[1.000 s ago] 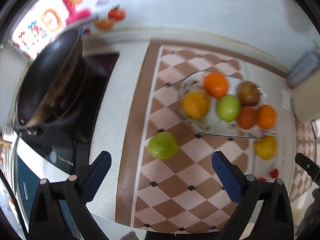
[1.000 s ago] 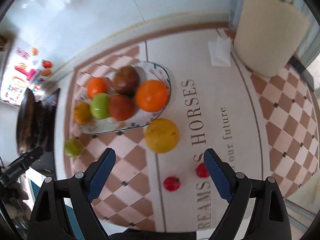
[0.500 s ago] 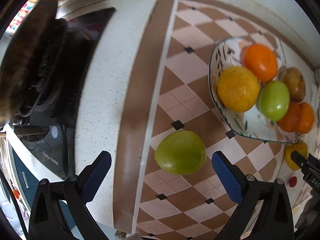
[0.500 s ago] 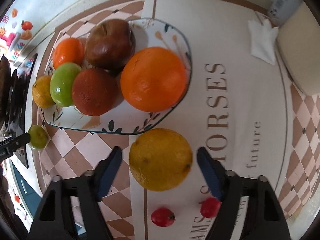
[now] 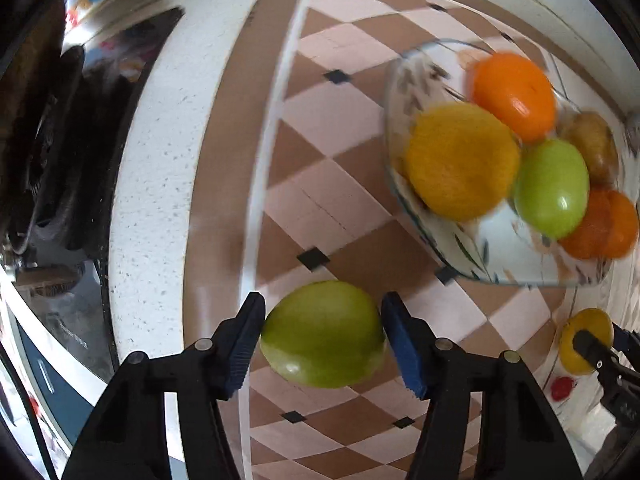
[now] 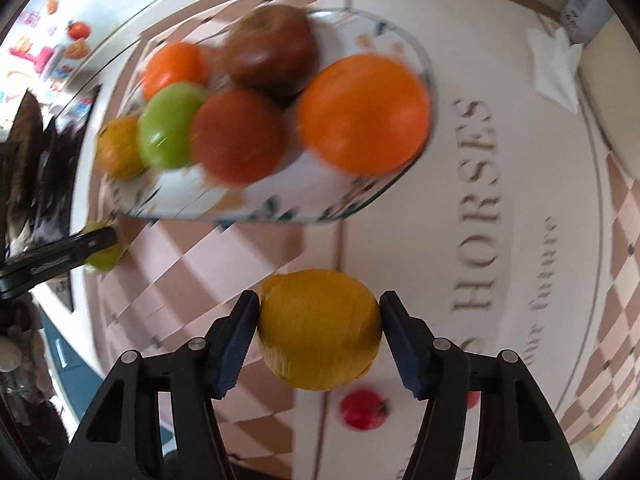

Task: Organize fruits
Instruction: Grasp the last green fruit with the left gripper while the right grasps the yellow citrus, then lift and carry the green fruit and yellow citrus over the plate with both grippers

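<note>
Both grippers now closed in, left gripper (image 5: pixel 323 334) clamping green apple (image 5: pixel 322 334), right gripper (image 6: pixel 318 330) clamping yellow fruit (image 6: pixel 319 328)

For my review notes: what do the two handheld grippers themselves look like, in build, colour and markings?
Both look alike. The left gripper and the right gripper each have black angular arms with triangular cut-outs and round silver pivot pins. Each finger ends in a dark blue ribbed pad. The left one, seen from the right wrist view, carries small white lettering, too blurred to read. No cables, sleeves or hands show.

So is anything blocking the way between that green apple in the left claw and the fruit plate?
Nothing visible: only bare checkered mat lies between the green apple in the left gripper and the plate.
</note>
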